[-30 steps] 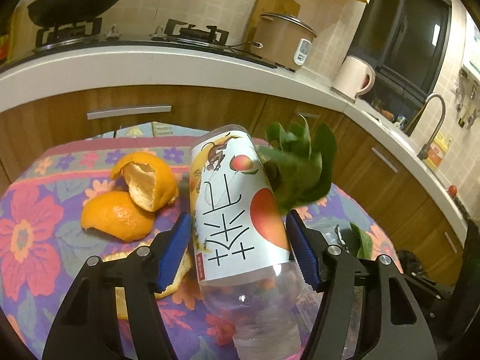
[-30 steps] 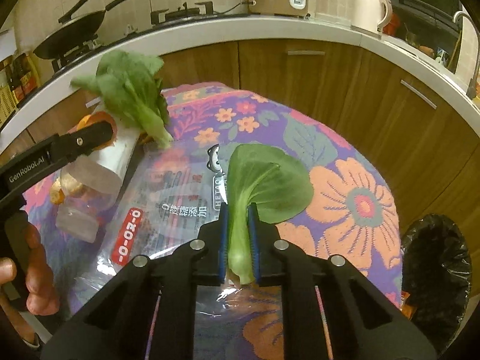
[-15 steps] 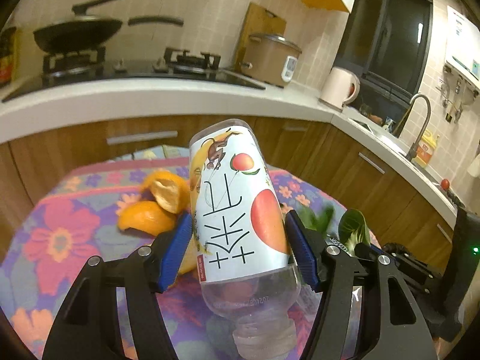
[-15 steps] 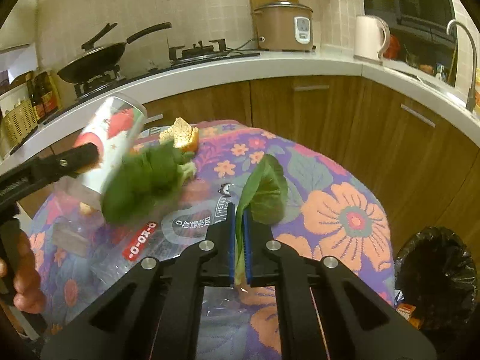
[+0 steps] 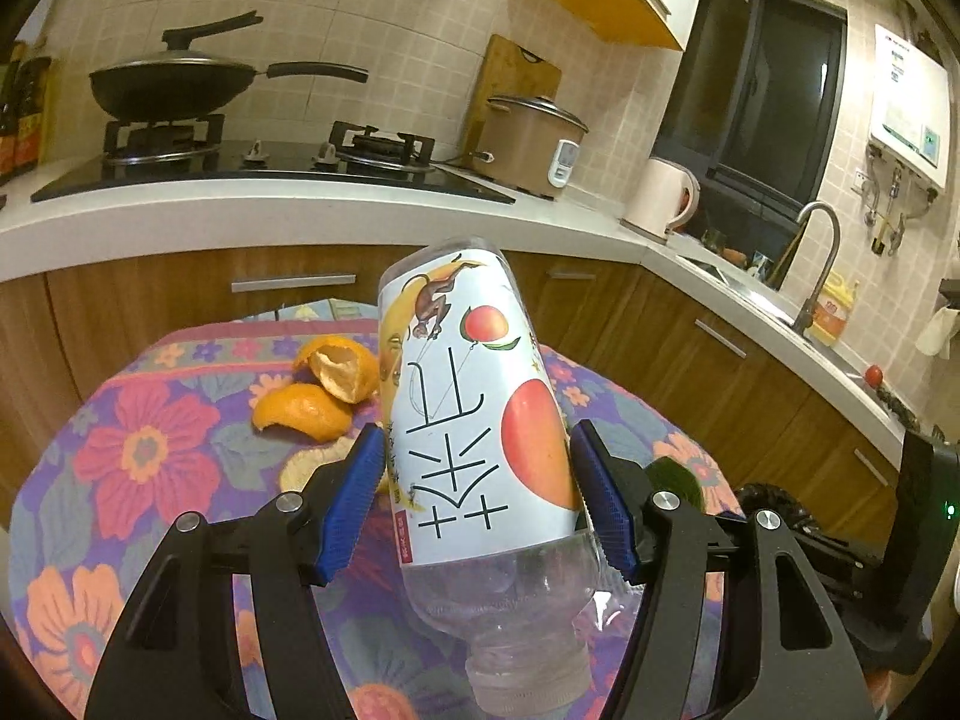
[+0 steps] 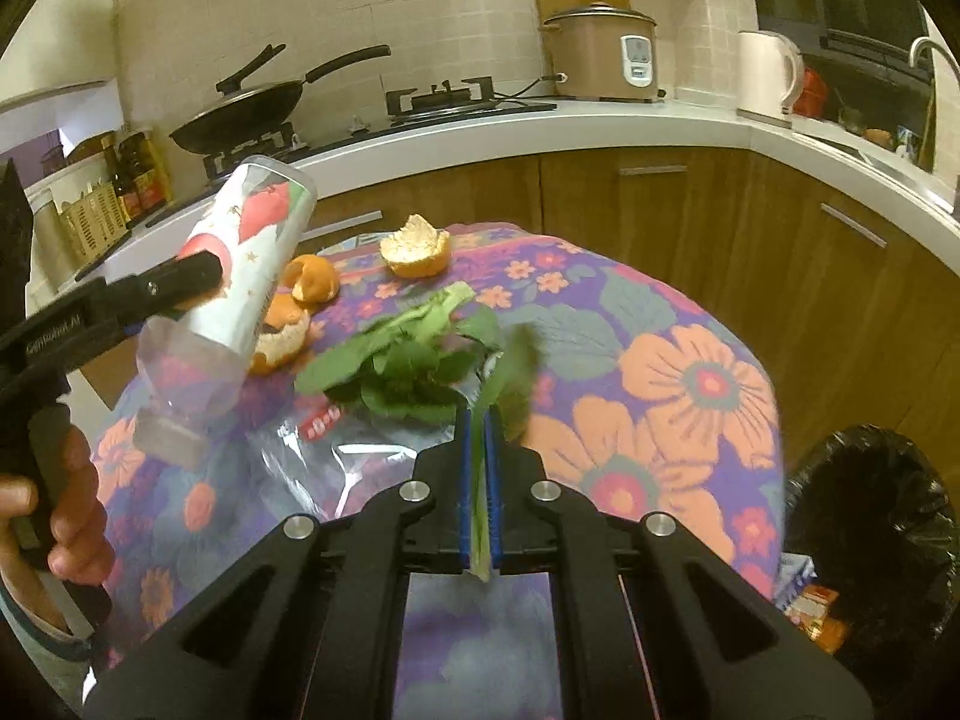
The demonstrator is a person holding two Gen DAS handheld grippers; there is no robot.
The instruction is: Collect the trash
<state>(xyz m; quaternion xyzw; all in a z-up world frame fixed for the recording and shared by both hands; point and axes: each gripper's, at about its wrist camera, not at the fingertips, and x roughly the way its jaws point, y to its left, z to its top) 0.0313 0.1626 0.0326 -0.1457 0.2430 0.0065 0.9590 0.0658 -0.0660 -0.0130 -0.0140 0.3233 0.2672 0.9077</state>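
Left wrist view: my left hand-held gripper (image 5: 480, 504) clamped about halfway open on plastic bottle (image 5: 474, 414), blue pads on label sides; bottle's long axis runs away from me, cap end nearest, base tilted up. Orange peels (image 5: 318, 390) lie on bench (image 5: 144, 450) beyond, left of bottle.

Right wrist view: my right hand-held gripper (image 6: 477, 480) nearly fully closed on thin green leaf stalk (image 6: 480, 468), having just been closing. Black-lined trash bin (image 6: 870, 516) sits low right, beside bench edge; I judge right hand nearer it. Loose greens (image 6: 408, 366) and clear plastic bag (image 6: 336, 456) on bench ahead.
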